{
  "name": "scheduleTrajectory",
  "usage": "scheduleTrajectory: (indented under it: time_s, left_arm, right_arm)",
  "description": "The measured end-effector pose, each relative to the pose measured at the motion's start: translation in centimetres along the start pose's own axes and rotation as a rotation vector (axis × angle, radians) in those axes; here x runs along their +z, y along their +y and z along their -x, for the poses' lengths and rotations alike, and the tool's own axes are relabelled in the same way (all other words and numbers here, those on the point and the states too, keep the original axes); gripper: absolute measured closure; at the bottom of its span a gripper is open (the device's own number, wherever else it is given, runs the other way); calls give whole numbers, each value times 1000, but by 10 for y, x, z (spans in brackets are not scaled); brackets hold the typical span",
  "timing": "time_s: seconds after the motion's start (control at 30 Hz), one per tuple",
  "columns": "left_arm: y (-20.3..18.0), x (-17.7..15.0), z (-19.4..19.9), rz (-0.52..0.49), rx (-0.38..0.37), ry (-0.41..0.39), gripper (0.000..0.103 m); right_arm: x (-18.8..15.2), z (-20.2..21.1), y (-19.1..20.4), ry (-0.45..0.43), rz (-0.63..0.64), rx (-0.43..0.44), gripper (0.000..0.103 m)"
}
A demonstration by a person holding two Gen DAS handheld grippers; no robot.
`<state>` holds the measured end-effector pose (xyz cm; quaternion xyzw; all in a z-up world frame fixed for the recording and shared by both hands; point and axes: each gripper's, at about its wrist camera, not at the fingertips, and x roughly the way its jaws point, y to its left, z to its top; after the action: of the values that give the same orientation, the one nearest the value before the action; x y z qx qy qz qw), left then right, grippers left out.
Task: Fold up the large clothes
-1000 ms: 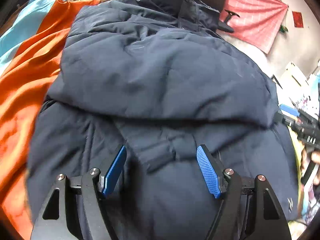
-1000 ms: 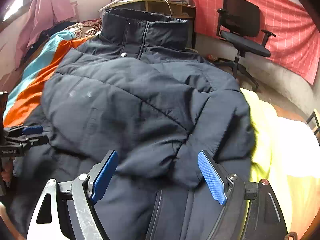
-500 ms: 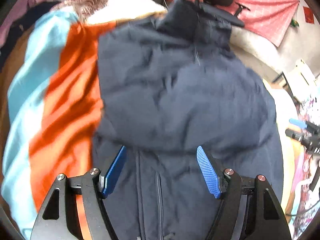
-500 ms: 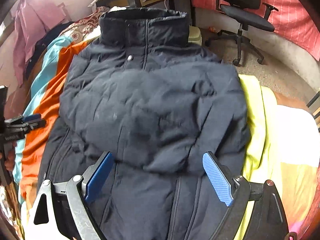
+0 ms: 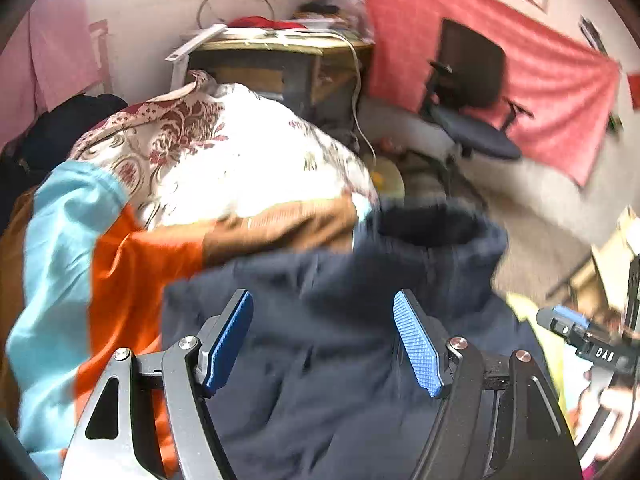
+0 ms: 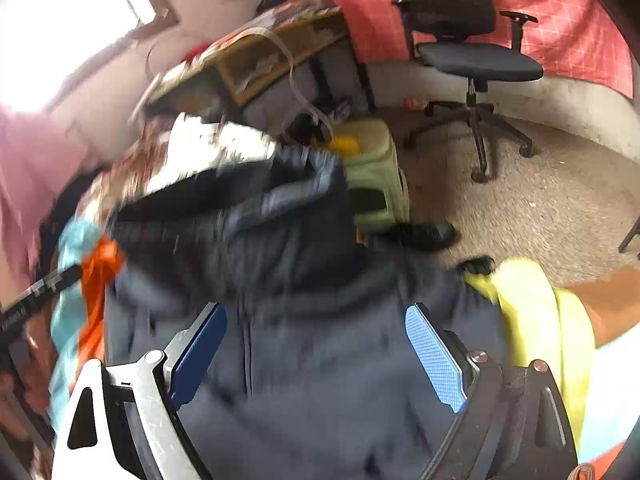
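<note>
A dark navy padded jacket (image 5: pixel 340 352) lies spread on the bed, its stand-up collar (image 5: pixel 432 236) at the far end. My left gripper (image 5: pixel 324 340) hangs open above the jacket's upper body, nothing between its blue pads. In the right wrist view the same jacket (image 6: pixel 320 340) fills the lower frame, blurred, with the collar (image 6: pixel 280 196) pointing away. My right gripper (image 6: pixel 316 352) is open over the jacket near its zip line. The right gripper (image 5: pixel 584 336) also shows at the right edge of the left wrist view.
Orange and light blue bedding (image 5: pixel 80 264) lies left of the jacket, a patterned white cover (image 5: pixel 224 160) beyond it. Yellow cloth (image 6: pixel 536 320) is on the right. A desk (image 5: pixel 272 64), an office chair (image 6: pixel 472 56) and a green box (image 6: pixel 372 172) stand past the bed.
Both views have tilted upward and forward toward the collar, so the room beyond the bed now shows. Both grippers stay open. The frames are motion-blurred.
</note>
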<state>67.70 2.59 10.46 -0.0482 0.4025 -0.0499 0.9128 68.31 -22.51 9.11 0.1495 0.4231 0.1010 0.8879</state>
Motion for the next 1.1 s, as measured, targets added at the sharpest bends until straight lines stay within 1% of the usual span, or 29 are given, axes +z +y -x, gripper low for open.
scheduleTrajectory:
  time_s: [0.1,0.17,0.2,0.23,0.27,0.33,0.37,0.4,0.43,0.47,0.5,0.53,0.57,0.6,0.7,0.77,0.83,0.93,1.0,1.1]
  left_arm:
    - [-2,17,-21,13,24,-11,36]
    - [-2,22,-30,5,42,-15,36]
    - [-1,23,-33,-1,48,-31,36]
    - [0,23,-33,-4,50,-44,36]
    - [2,23,-35,-8,49,-54,36]
    - [3,24,-40,-4,46,-53,37]
    - [6,25,-41,6,28,-52,38]
    - [6,26,-42,13,16,-55,42]
    - [7,27,-42,24,1,-59,48]
    - [8,27,-43,32,-26,-53,65]
    - [6,27,-43,37,-50,-44,82]
    - [6,26,-44,38,-73,-30,89]
    - [4,24,-41,33,-74,-30,94]
    - [2,22,-37,26,-68,-39,95]
    - [-1,10,-18,-9,-59,-81,98]
    - [1,-4,-2,-21,-61,-117,98]
    - [7,-20,11,-9,-78,-150,99]
    - [12,-49,30,5,-101,-191,99]
    - [14,-72,43,5,-118,-212,100]
    - [15,-107,57,-6,-131,-225,100]
  right_arm:
    - [26,-20,-8,-40,-54,4,12]
    - [40,-35,-15,-59,-98,3,13]
    - [44,-41,-17,-63,-113,5,14]
    - [48,-47,-20,-61,-131,9,15]
    - [51,-53,-23,-63,-150,19,20]
    - [58,-61,-27,-66,-179,41,25]
    - [60,-64,-28,-68,-186,51,30]
    - [62,-68,-29,-68,-198,69,33]
    - [63,-70,-29,-64,-202,72,42]
    - [62,-71,-29,-60,-208,81,57]
    - [60,-71,-29,-58,-210,91,65]
    - [57,-70,-27,-59,-205,85,74]
    - [53,-65,-26,-67,-193,77,80]
    - [48,-59,-25,-75,-180,80,85]
    - [36,-38,-23,-93,-138,102,89]
    - [25,-18,-17,-106,-65,106,89]
    - [14,-1,-10,-126,8,104,90]
    - [-13,24,2,-154,114,87,91]
    - [-39,39,11,-174,182,67,92]
    - [-77,51,17,-192,247,40,92]
